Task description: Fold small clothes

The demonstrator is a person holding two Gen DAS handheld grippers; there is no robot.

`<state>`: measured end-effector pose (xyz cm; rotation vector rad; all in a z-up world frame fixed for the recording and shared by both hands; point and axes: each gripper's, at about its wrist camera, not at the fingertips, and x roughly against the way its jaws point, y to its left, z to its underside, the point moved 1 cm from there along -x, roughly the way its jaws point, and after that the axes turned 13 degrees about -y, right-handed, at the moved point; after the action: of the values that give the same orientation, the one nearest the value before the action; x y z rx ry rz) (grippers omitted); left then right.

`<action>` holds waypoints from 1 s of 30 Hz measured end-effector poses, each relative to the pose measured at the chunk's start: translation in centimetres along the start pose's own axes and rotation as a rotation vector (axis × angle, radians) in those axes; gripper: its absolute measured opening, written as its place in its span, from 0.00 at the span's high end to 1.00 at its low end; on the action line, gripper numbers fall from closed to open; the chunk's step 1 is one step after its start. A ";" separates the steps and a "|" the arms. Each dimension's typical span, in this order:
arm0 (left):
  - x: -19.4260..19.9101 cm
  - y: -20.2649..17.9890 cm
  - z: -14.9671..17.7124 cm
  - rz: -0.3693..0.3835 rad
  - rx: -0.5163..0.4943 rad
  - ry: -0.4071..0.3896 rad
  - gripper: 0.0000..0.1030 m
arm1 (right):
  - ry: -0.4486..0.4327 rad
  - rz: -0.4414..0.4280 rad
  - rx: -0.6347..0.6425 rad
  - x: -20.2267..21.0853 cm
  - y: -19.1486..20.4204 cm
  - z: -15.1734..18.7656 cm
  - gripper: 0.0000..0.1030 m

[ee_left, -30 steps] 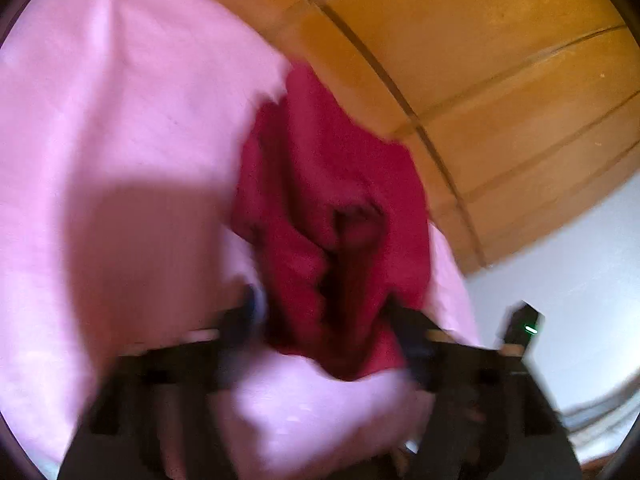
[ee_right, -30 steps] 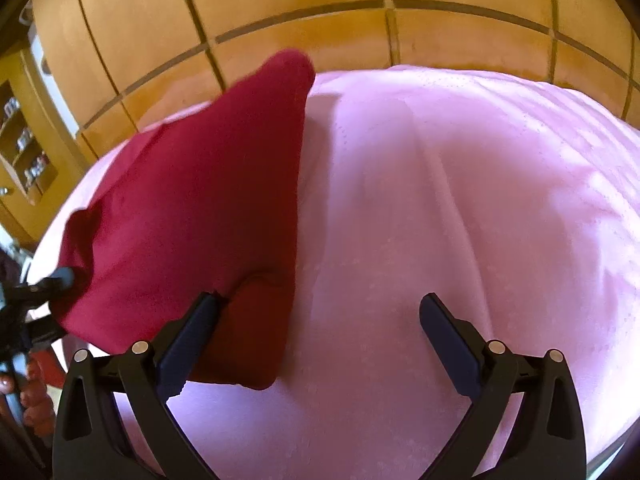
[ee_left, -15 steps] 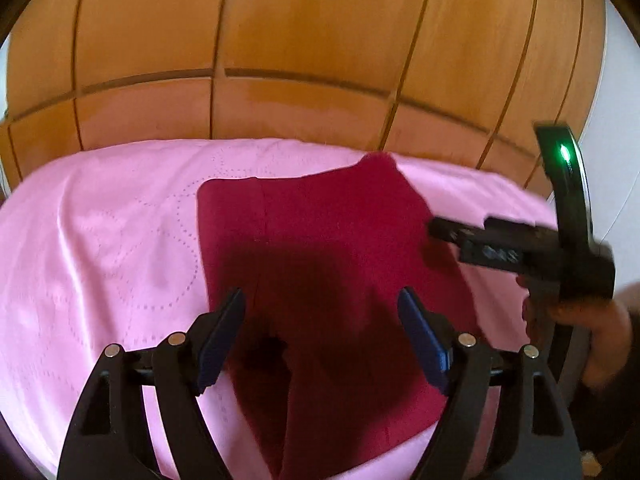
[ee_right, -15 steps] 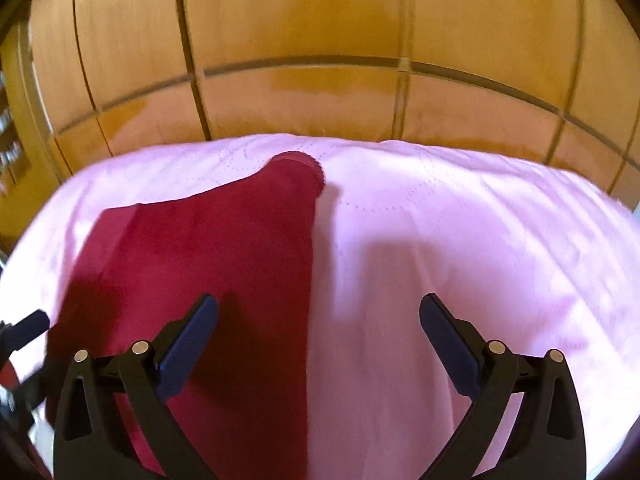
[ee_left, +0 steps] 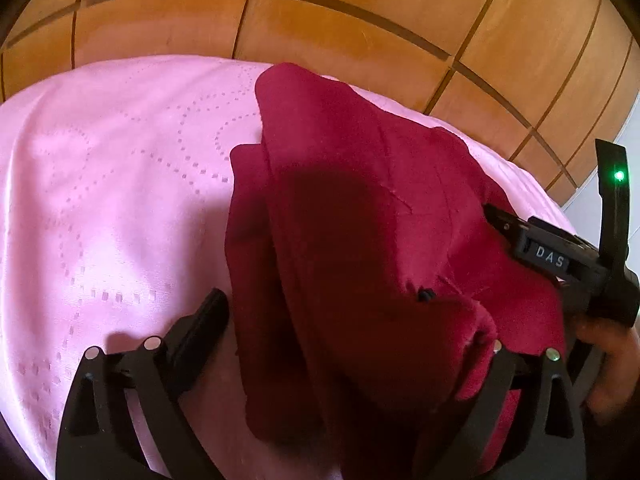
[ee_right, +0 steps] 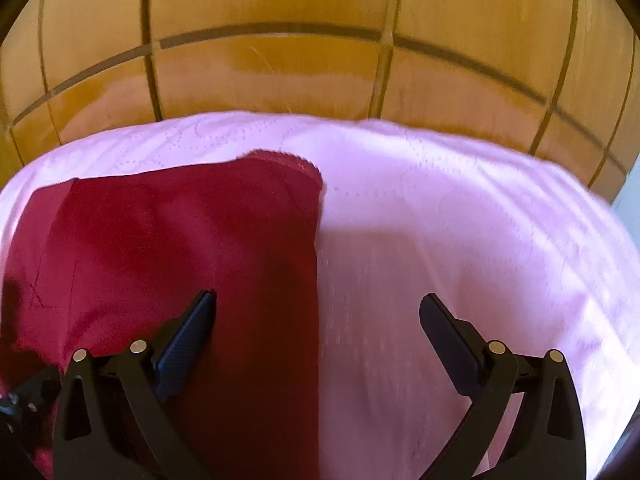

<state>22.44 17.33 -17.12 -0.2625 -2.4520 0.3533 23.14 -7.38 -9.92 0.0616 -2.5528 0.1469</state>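
Left tongs (ee_left: 352,320) just opened, straddling red garment (ee_left: 360,220); cloth drapes right finger.

A dark red cloth garment (ee_left: 360,240) lies on a pink quilted bedspread (ee_left: 120,200), partly folded over itself. Behind the bedspread runs an orange tiled floor (ee_left: 320,32). In the left wrist view the left gripper (ee_left: 352,344) straddles the garment's near end with its right finger under a raised fold, and the right gripper (ee_left: 560,256) sits at the garment's right edge. In the right wrist view the garment (ee_right: 180,240) fills the bedspread's (ee_right: 460,240) left part.
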 end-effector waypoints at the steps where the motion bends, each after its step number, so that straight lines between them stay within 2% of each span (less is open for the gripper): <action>1: 0.1 0.1 0.0 0.003 0.002 -0.004 0.07 | -0.020 -0.007 0.003 0.1 -0.1 0.1 0.03; 3: 0.8 0.1 0.2 0.012 0.019 -0.015 0.07 | -0.030 -0.047 -0.041 0.2 -0.9 0.3 0.03; 8: 3.5 0.0 1.7 0.014 0.098 -0.039 0.06 | 0.007 -0.147 -0.141 1.1 -2.7 0.2 0.03; 10: 4.7 0.3 2.3 0.024 0.146 -0.043 0.04 | -0.001 -0.153 -0.158 2.4 -3.1 0.3 0.03; 13: 6.0 0.4 3.0 0.035 0.164 -0.050 0.04 | -0.001 -0.163 -0.159 4.2 -3.0 0.8 0.03; 22: 5.8 0.0 4.1 -0.021 0.061 -0.055 0.03 | 0.038 -0.168 -0.169 4.9 -2.7 2.1 0.03; 27: 6.2 0.5 3.7 -0.009 0.118 -0.049 0.04 | 0.044 -0.170 -0.188 5.1 -2.9 2.4 0.03; 30: 7.2 0.9 3.4 0.040 0.215 -0.062 0.03 | 0.043 -0.172 -0.185 5.5 -2.9 2.3 0.03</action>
<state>14.80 19.53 -15.85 -0.2112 -2.4463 0.6457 17.55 -10.57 -8.55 0.2031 -2.4923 -0.1524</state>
